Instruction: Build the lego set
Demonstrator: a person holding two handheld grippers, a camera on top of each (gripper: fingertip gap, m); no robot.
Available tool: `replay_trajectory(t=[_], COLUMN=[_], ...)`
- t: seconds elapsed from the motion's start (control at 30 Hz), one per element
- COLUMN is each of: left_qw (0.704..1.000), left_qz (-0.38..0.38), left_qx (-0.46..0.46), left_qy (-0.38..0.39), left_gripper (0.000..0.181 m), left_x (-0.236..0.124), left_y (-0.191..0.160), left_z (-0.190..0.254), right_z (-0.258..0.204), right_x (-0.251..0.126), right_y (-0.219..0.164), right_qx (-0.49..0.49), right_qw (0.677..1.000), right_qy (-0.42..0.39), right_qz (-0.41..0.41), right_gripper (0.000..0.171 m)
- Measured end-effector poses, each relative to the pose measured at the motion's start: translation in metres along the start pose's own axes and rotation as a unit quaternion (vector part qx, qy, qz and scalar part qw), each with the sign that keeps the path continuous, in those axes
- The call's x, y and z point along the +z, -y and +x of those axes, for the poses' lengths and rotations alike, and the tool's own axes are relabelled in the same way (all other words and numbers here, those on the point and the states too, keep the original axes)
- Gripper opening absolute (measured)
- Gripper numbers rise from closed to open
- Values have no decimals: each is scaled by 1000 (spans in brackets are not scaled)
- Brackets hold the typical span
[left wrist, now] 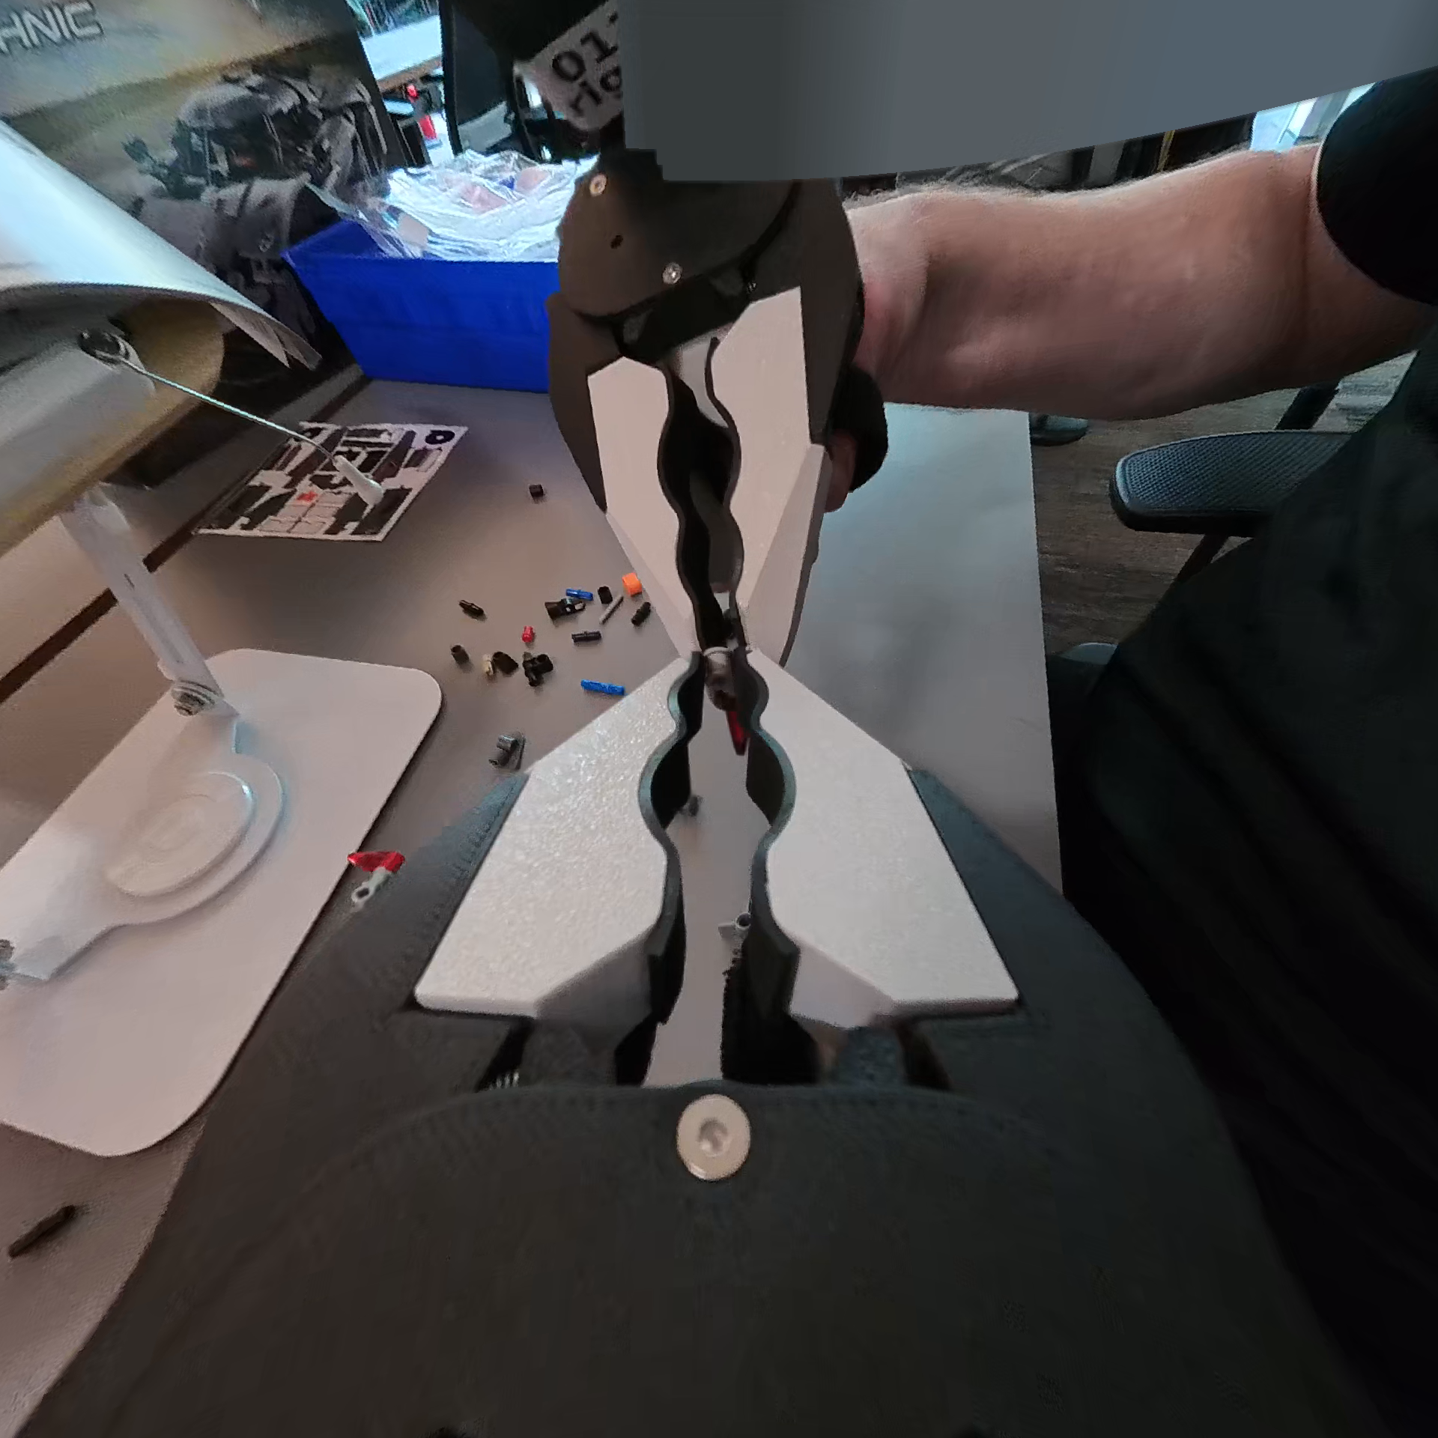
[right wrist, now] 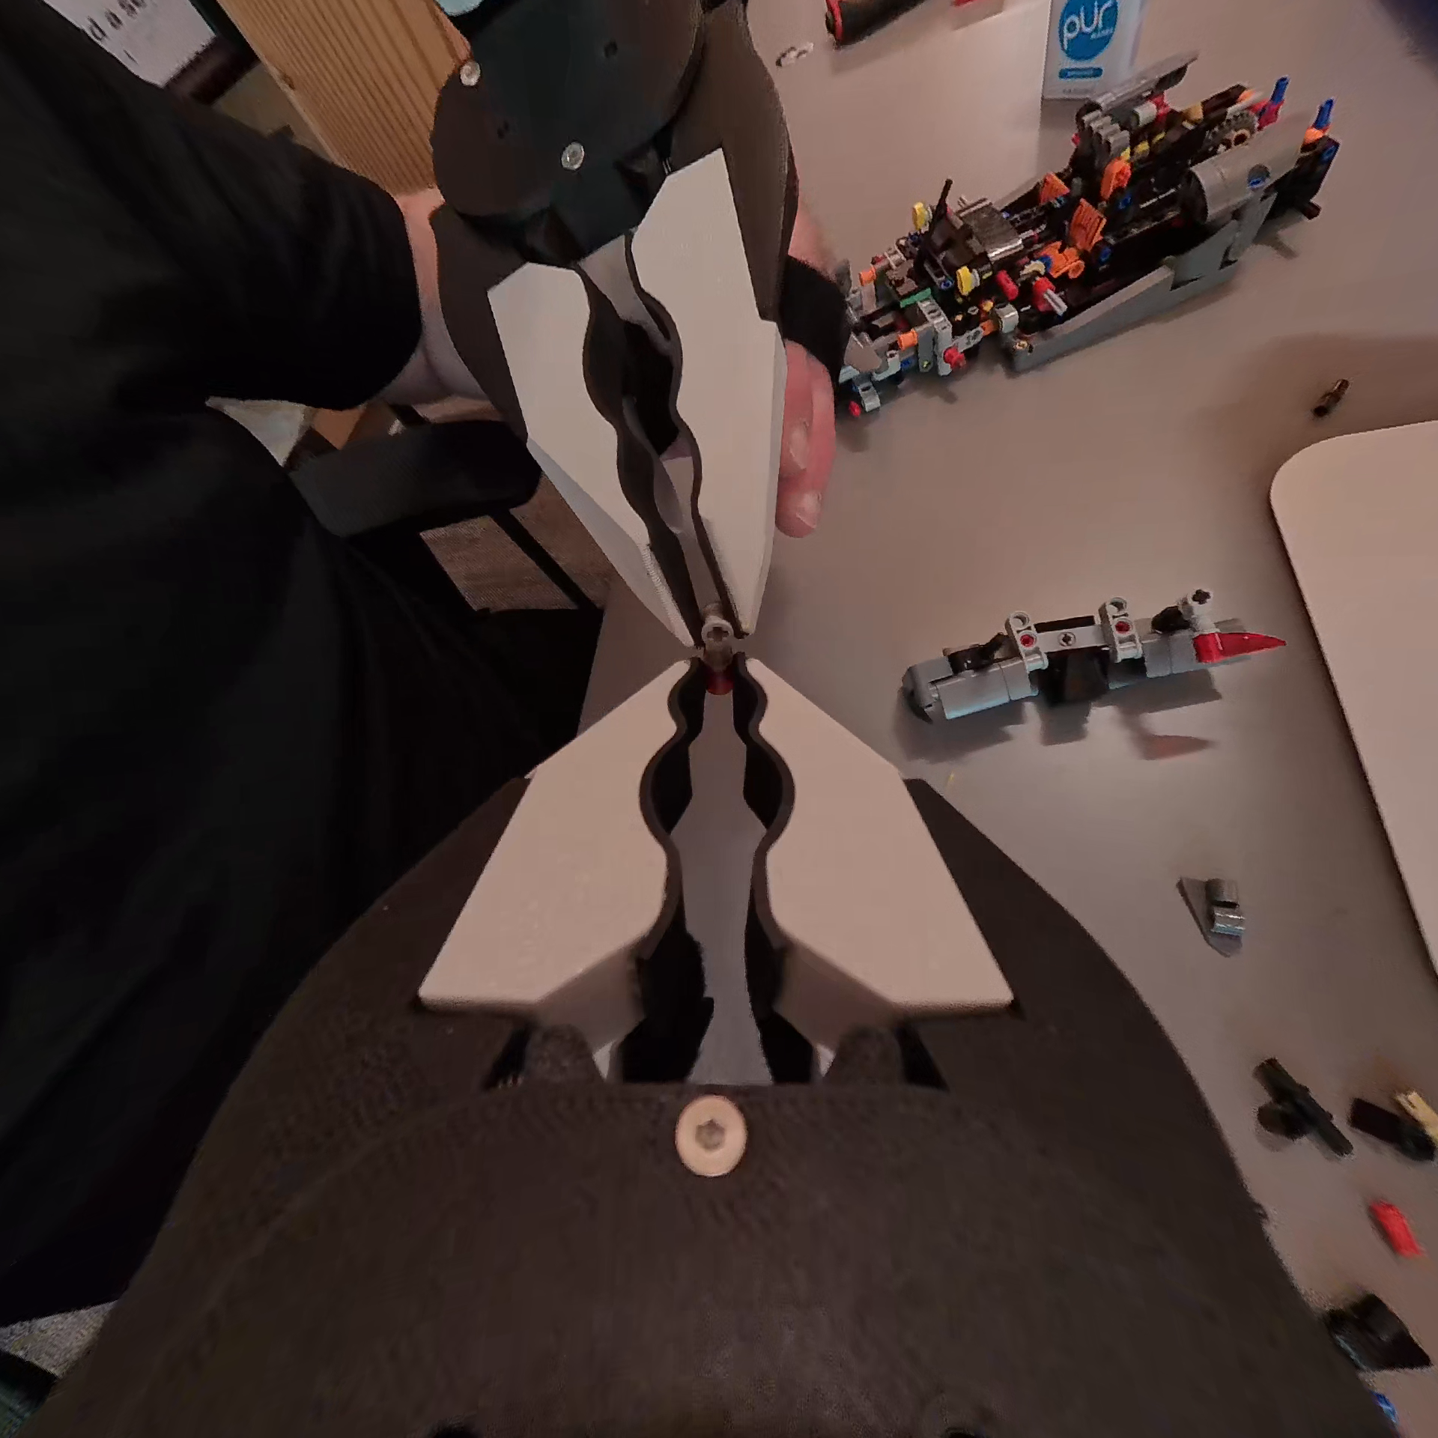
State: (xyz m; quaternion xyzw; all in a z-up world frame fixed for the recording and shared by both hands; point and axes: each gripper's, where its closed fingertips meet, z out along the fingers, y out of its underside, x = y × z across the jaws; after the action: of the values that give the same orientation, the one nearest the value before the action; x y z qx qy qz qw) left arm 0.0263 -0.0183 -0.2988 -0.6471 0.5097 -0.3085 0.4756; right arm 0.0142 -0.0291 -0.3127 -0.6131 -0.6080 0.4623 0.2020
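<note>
- The left gripper (left wrist: pixel 720 673) and right gripper (right wrist: pixel 720 661) meet tip to tip above the near edge of the table (right wrist: pixel 1011 817), each with its jaws closed on a small lego piece
- The left one pinches a grey connector (right wrist: pixel 716 632) (a red part (left wrist: pixel 735 727) shows between its fingers in the left wrist view); the right one grips a red-tipped pin (right wrist: pixel 717 683), and the two pieces touch end to end
- A small grey sub-assembly with a red wedge (right wrist: pixel 1089 657) lies on the table just past the grippers, well apart from them
- The large multicoloured lego model (right wrist: pixel 1089 233) sits toward the far edge
- Loose small pieces (left wrist: pixel 545 630) are scattered mid-table, black, blue, red and orange among them; a sticker sheet (left wrist: pixel 334 482) lies farther back
- A blue bin (left wrist: pixel 436 311) stands at the far edge, holding clear plastic bags (left wrist: pixel 482 202) (their contents cannot be made out)
- A white stand base (left wrist: pixel 194 856) rests by the left edge
</note>
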Motion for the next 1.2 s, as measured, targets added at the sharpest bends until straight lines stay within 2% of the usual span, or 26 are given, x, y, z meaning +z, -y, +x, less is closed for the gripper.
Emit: replay_trajectory(t=[0.13, 0.23, 0.3, 0.4, 0.53, 0.6, 0.77, 0.87, 1.0, 1.2], left_qw=[1000, 995, 986, 957, 893, 870, 825, 809, 793, 787], left_qz=[-1, 30, 59, 117, 194, 217, 262, 270, 284, 290], left_qx=[-31, -90, -152, -265, -407, -443, -500, -521, -536, -542], left_qy=[0, 16, 19, 12, 0, -6, -30, -41, -55, -55], left_gripper=[4, 4, 4, 4, 4, 4, 4, 4, 4, 4], left_x=[1, 0, -4, -9, -14, -15, -15, -12, -9, -7], left_y=[-3, -2, -1, 2, -1, -1, 4, 4, 5, 3], left_z=[-2, -10, -18, -27, -41, -42, -36, -31, -24, -21], right_z=[4, 10, 17, 27, 21, 17, 19, 18, 17, 14], right_x=[1, -2, -8, -20, -21, -20, -13, -9, -4, -3], right_y=[-2, 4, 10, 15, 22, 27, 25, 26, 22, 19], right_qx=[-12, -18, -35, -106, -170, -190, -216, -233, -244, -231], right_qw=[1000, 998, 994, 973, 942, 928, 897, 883, 879, 890], right_qy=[-22, -54, -98, -203, -285, -313, -381, -401, -405, -387], right_qz=[-10, 10, 26, 27, 44, 63, 65, 67, 58, 68], right_gripper=[4, 6, 18, 26, 33, 36, 38, 30, 20, 19])
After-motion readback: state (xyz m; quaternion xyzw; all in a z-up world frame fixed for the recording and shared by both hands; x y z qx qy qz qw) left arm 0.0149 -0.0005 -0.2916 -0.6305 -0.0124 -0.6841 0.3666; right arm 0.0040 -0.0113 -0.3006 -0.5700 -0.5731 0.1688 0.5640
